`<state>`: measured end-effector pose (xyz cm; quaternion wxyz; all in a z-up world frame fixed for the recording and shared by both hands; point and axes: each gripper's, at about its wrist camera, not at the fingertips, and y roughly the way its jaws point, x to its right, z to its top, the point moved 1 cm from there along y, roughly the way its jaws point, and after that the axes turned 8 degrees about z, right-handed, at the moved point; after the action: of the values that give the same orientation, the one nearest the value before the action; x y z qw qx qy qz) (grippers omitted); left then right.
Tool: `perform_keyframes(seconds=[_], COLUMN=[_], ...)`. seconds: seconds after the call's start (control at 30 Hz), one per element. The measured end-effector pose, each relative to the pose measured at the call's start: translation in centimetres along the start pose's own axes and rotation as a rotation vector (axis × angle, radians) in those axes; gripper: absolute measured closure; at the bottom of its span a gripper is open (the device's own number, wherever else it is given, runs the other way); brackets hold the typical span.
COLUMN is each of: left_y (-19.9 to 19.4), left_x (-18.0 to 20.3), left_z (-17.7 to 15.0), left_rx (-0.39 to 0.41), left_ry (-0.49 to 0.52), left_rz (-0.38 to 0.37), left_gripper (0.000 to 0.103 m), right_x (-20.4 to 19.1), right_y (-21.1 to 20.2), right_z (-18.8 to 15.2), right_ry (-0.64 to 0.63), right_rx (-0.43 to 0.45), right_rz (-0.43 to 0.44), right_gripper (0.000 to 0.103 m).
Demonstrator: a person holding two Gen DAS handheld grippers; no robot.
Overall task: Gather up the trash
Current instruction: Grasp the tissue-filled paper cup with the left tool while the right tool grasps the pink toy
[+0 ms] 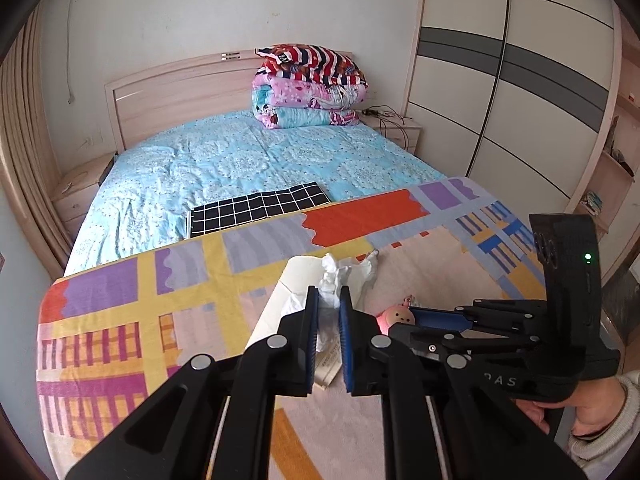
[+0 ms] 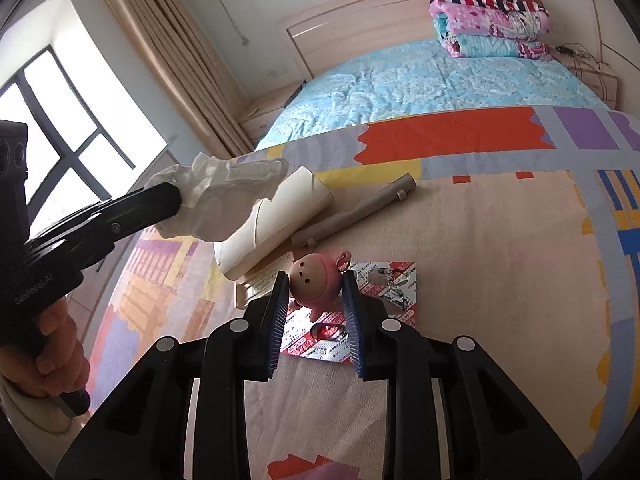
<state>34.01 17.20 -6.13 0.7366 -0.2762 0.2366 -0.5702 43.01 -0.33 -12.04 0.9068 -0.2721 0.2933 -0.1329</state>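
A crumpled white tissue (image 2: 218, 196) is clamped between the blue pads of the left hand-held gripper (image 1: 329, 308), which holds it up off the patterned mat (image 2: 500, 260), above a torn white paper cup (image 2: 276, 220) lying on its side. In the left wrist view the tissue (image 1: 332, 276) sticks out past the fingertips, with the cup (image 1: 296, 280) just behind it.

Beside the cup, a pink round-headed toy figure (image 2: 316, 280) stands between the pads of the right hand-held gripper (image 2: 316, 292); they sit close on both sides of its head, but whether they press on it cannot be told. Under the figure lies a red-and-silver foil pill sheet (image 2: 384, 292), and a flat beige box (image 2: 260, 284) pokes out beneath the cup. A grey plastic tube (image 2: 360, 212) rests on the mat behind them.

The mat covers the foot of a bed (image 1: 248, 156) with a blue floral cover; folded quilts (image 1: 308, 88) are stacked by the headboard. A hand (image 2: 52, 356) grips the left tool's handle.
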Motion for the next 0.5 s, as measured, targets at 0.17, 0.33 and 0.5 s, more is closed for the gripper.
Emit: perform_keyframes(seconds=[0.17,0.33,0.5], left_y=[-3.1,-6.6,-9.7], left_x=[0.3,1.0,1.8], left_z=[-0.7,-1.8,-3.3], left_rx=[0.026,0.048,0.063], left_ry=[0.006,0.013,0.008], left_rz=[0.008,-0.004,-0.01], left_gripper=[0.094,0.094,0.094], right_x=[-1.4,-3.0,-5.0], right_y=[-1.6,-4.0,-6.8], right_z=[-0.9,-2.0,-3.8], right_ry=[-0.045,-0.073,-0.124], right_rx=[-0.003,0.001,-0.003], right_rz=[-0.021,-0.005,0.007], right_gripper=[0.076,0.076,0.076])
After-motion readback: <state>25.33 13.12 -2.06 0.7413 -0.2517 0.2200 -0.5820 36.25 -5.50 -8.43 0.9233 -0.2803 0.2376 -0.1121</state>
